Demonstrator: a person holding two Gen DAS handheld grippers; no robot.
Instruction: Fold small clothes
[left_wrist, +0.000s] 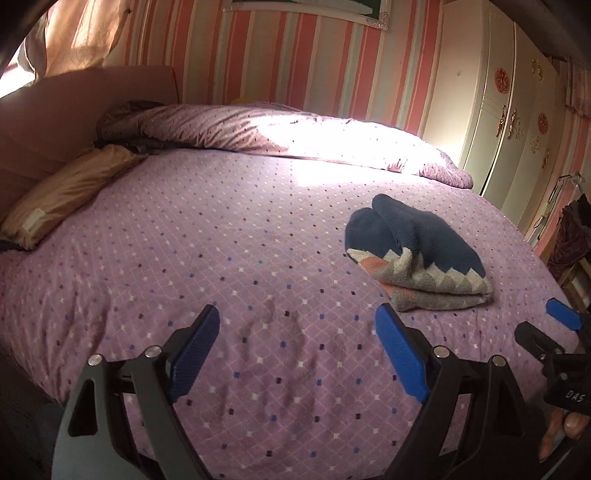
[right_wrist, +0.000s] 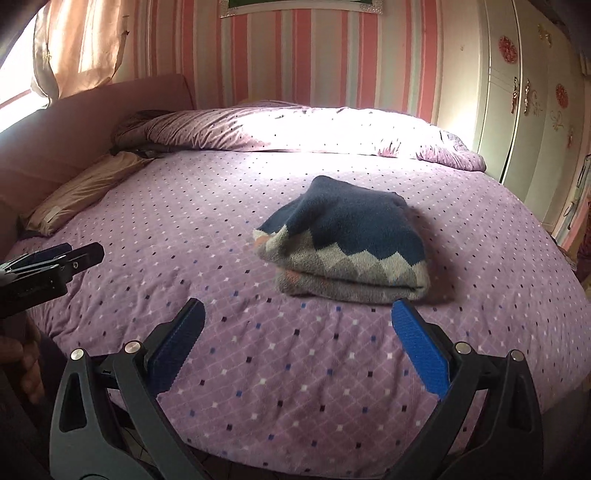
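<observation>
A pair of fuzzy socks (left_wrist: 413, 251), navy with grey, cream and orange zigzag bands, lies folded over on the purple dotted bedspread (left_wrist: 221, 258). In the right wrist view the folded socks (right_wrist: 347, 243) sit just beyond the fingertips. My left gripper (left_wrist: 295, 321) is open and empty, above bare bedspread to the left of the socks. My right gripper (right_wrist: 299, 314) is open and empty, a short way in front of the socks. The right gripper also shows at the right edge of the left wrist view (left_wrist: 546, 325), and the left gripper at the left edge of the right wrist view (right_wrist: 55, 258).
A rolled purple duvet (left_wrist: 295, 140) lies across the far side of the bed. A tan pillow (left_wrist: 66, 192) lies at the left by the pink headboard (left_wrist: 74, 107). A white wardrobe (left_wrist: 517, 122) stands at the right, with striped wall behind.
</observation>
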